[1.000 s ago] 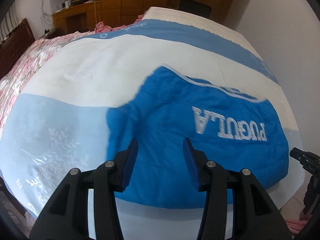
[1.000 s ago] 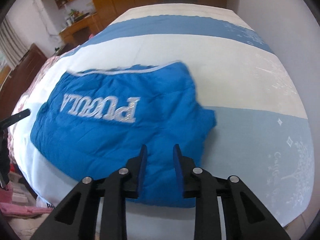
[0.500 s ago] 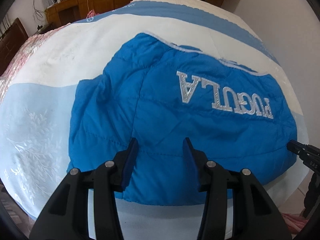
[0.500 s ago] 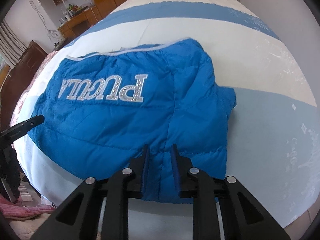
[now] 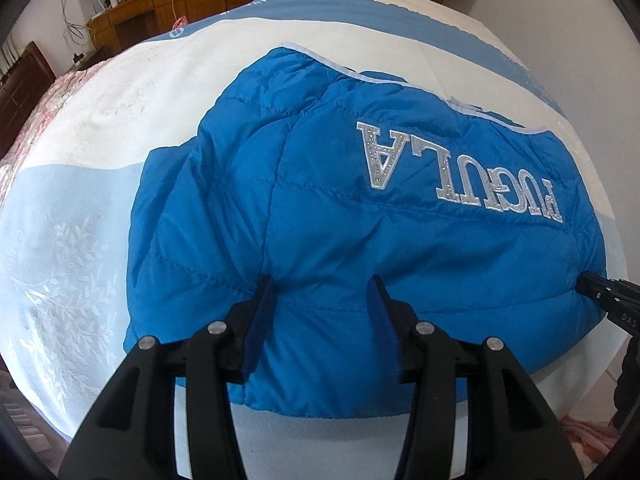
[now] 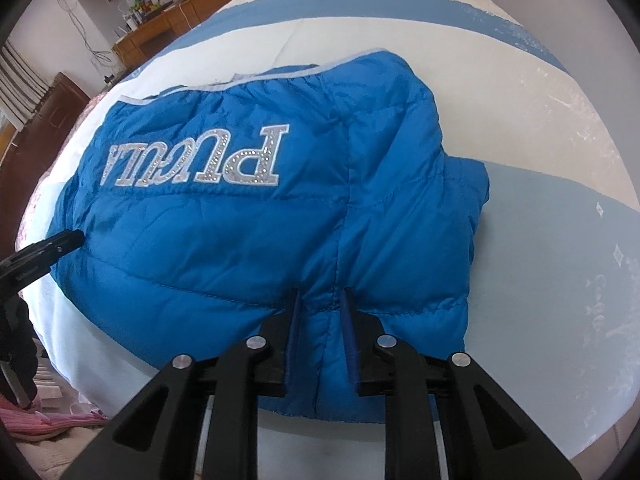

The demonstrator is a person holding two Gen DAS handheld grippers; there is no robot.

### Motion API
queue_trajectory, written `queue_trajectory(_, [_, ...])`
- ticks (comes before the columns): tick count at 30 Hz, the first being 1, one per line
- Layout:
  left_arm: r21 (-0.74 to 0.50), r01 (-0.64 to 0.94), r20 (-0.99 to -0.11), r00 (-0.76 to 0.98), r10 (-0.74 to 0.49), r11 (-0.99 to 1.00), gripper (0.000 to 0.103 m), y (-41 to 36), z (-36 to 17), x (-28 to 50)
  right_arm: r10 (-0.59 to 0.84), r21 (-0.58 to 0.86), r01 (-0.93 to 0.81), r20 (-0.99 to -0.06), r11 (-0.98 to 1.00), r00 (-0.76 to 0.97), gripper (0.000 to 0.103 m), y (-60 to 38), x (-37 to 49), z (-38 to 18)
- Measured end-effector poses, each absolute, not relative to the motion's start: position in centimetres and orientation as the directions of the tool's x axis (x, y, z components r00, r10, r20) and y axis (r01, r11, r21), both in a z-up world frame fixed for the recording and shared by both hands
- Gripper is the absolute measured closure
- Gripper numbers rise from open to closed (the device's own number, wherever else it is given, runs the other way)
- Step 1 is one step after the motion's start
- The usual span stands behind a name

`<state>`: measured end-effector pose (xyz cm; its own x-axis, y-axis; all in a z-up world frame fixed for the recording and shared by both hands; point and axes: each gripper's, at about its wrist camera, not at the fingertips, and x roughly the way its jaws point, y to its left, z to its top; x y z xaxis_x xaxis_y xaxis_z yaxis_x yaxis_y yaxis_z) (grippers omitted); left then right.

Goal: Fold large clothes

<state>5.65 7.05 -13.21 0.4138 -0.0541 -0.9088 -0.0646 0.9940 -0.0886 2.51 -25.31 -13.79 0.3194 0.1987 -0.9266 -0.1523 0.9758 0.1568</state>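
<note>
A blue puffer jacket [image 5: 360,240] with upside-down silver lettering lies folded on the bed [image 5: 120,92]; the right wrist view shows it too [image 6: 240,240]. My left gripper [image 5: 321,284] is shut on a thick bunch of its near edge, jaws fairly wide. My right gripper [image 6: 321,294] pinches a narrow ridge along a seam at the same near edge. Each gripper's tip shows at the rim of the other's view, the right gripper [image 5: 608,296] and the left gripper [image 6: 44,256], at opposite ends of the jacket.
The bedspread has white and blue bands [image 6: 560,240]. A pink floral quilt [image 5: 24,128] lies at the far left. A wooden desk [image 5: 140,12] and wardrobes stand beyond the bed, with a white wall on the right. Pink cloth [image 6: 60,424] lies on the floor.
Both grippers have sunk toward the bed with the jacket's near edge still between their jaws. The jacket now fills more of both views. The right jaws have narrowed.
</note>
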Motion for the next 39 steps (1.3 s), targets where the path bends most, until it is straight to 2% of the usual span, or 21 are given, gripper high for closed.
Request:
queue_trajectory(8, [-0.085,-0.06,-0.908,0.416,-0.053,0.995,0.054,7.2,-13.5,5.6,0.242,0.211,-0.133,-0.922,0.968,0.303,0.084,-26.1,2.8,-15.2])
queue_trajectory(24, [-0.087,-0.096,-0.904,0.426,-0.038,0.992,0.052,7.8,-11.8,4.3,0.221,0.187,-0.136,-0.928,0.973,0.301,0.085,-25.8,2.6,-15.4])
queue_trajectory(29, [-0.011,-0.13,-0.898,0.438,0.048,0.991,0.041,8.6,-10.6,2.9,0.224,0.191,-0.137,-0.93,0.972,0.293,0.085,-25.9,2.7,-15.3])
queue_trajectory(32, [0.005,-0.159,-0.896,0.438,0.075,0.987,0.04,9.5,-10.4,2.2,0.222,0.188,-0.143,-0.932,0.972,0.287,0.085,-25.8,2.9,-15.3])
queue_trajectory(39, [-0.09,-0.227,-0.902,0.431,0.017,0.97,0.029,11.8,-10.9,1.2,0.228,0.193,-0.148,-0.933,0.97,0.277,0.085,-25.8,3.0,-15.4])
